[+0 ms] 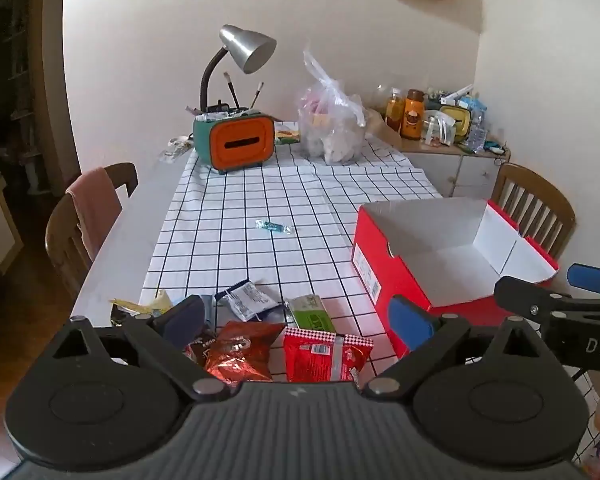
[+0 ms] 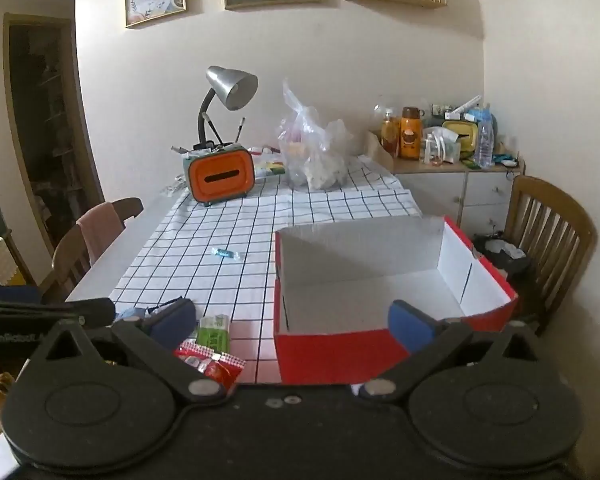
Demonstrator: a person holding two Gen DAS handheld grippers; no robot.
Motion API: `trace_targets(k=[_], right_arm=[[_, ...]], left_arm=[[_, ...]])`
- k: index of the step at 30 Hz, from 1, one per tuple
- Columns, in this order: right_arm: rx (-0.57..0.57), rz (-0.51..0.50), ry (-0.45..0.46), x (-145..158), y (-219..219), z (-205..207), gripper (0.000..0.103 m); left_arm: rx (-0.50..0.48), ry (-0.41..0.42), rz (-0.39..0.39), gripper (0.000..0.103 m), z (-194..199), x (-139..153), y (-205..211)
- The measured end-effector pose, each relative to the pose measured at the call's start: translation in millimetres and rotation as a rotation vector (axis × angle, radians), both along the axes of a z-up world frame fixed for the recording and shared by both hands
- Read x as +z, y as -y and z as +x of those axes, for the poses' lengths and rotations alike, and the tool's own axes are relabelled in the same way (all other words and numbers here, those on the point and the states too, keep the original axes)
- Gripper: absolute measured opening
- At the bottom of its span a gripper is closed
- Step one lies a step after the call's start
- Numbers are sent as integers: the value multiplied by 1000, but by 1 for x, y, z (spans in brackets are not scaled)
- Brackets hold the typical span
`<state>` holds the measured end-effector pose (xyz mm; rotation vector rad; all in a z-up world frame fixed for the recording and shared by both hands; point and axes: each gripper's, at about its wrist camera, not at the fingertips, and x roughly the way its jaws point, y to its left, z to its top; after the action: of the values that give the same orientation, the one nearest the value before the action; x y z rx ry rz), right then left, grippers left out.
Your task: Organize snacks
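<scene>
Box: red cardboard box (image 1: 384,276), white inside, open-topped, upright on the checked cloth to my right.
Near pile: red checked packet (image 1: 324,354), shiny orange-red bag (image 1: 242,354), green bar (image 1: 312,312), white-and-navy sachet (image 1: 248,300), lying flat below me.
Stray: small blue candy (image 1: 273,227), alone mid-cloth.

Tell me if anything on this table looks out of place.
One small blue candy lies alone mid-table on the checked cloth, far from the snack packets heaped at the near edge. The red box is empty. Nothing looks spilled or damaged.
</scene>
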<state>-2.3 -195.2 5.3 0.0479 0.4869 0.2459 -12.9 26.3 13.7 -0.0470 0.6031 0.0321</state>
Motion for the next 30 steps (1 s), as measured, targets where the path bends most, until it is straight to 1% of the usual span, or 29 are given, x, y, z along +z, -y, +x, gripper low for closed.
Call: trace_targets(k=[4, 6, 17, 22, 30], right_arm=[[14, 8, -2, 2, -5, 3, 103], [12, 13, 3, -2, -15, 4, 103], [22, 11, 19, 0, -27, 0, 103], [12, 6, 37, 1, -31, -6, 103], [-3, 1, 40, 3, -36, -12, 103]], left_arm=[[2, 9, -17, 99, 1, 1, -7], [-1, 18, -23, 99, 1, 1, -10], [-5, 57, -26, 99, -3, 5, -20], [-3, 34, -49, 101, -3, 3, -25], [-17, 13, -57, 102, -6, 1, -33]])
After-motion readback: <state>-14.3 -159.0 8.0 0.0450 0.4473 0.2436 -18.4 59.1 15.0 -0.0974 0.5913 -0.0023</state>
